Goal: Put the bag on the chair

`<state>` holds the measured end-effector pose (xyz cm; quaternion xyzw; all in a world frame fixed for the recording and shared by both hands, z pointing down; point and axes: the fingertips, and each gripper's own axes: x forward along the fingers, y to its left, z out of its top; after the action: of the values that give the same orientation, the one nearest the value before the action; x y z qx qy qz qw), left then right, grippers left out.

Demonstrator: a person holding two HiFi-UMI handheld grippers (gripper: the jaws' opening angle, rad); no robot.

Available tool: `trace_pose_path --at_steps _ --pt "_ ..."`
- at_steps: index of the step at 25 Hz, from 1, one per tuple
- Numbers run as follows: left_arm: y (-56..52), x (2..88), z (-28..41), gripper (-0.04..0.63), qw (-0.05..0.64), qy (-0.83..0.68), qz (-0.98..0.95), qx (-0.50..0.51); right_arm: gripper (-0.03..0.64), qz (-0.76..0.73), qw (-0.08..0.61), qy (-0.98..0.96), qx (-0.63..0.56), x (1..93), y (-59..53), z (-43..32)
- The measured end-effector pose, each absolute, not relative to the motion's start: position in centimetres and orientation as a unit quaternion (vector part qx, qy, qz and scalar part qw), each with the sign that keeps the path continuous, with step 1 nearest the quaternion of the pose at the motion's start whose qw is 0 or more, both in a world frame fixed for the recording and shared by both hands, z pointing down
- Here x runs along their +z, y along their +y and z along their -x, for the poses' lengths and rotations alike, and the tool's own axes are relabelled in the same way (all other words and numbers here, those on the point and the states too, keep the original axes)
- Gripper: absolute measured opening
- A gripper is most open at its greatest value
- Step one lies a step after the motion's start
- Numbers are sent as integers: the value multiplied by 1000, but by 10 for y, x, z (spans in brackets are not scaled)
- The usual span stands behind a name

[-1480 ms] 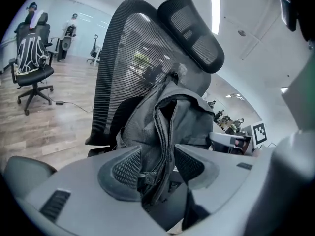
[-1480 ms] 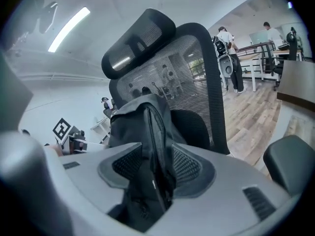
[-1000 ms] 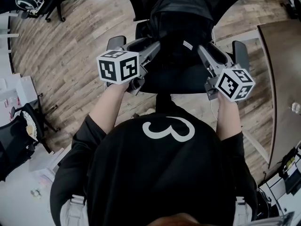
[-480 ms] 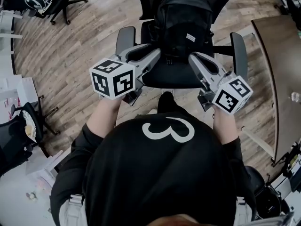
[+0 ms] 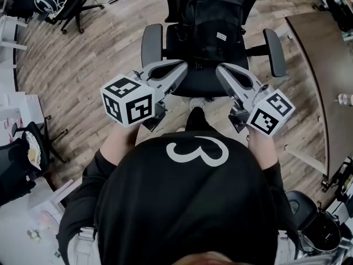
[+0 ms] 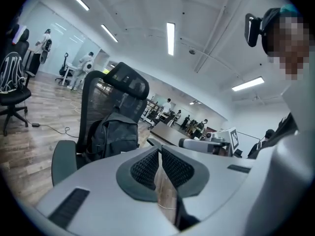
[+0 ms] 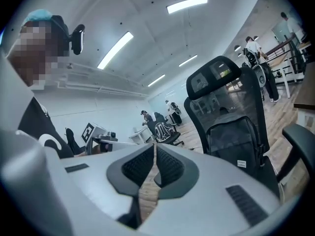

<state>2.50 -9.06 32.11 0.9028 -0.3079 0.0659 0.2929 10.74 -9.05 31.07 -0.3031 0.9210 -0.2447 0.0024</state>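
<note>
Black fabric backpack [image 5: 212, 21] upright on black mesh office chair [image 5: 152, 43]. Our left claw [image 5: 185, 66] and right claw [image 5: 219, 69] both closing, nearly pressed together, nothing between, near seat front.

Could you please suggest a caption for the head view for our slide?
Black backpack resting on the office chair; left gripper and right gripper clear of it, jaws closing on nothing.

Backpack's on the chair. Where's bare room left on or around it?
Free: front strip of the seat, between the backpack and the seat edge; left armrest and right armrest pads; wood floor beyond the left armrest. Crowded: seat rear, filled by the backpack; desk hems the right side.
</note>
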Motion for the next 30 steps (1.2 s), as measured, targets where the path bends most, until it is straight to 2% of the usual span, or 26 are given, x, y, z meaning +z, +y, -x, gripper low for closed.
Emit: trace_pose_path --at_steps 7,12,30 --pt "-53 307 -31 20 267 -282 -919 72 29 316 17 914 -253 305 -56 -112" --pt "-40 304 -35 19 245 -277 -925 83 26 330 -7 917 -223 309 -42 -109" --pt "-23 309 -38 20 245 -269 -927 85 25 349 -10 908 -234 310 -22 -116"
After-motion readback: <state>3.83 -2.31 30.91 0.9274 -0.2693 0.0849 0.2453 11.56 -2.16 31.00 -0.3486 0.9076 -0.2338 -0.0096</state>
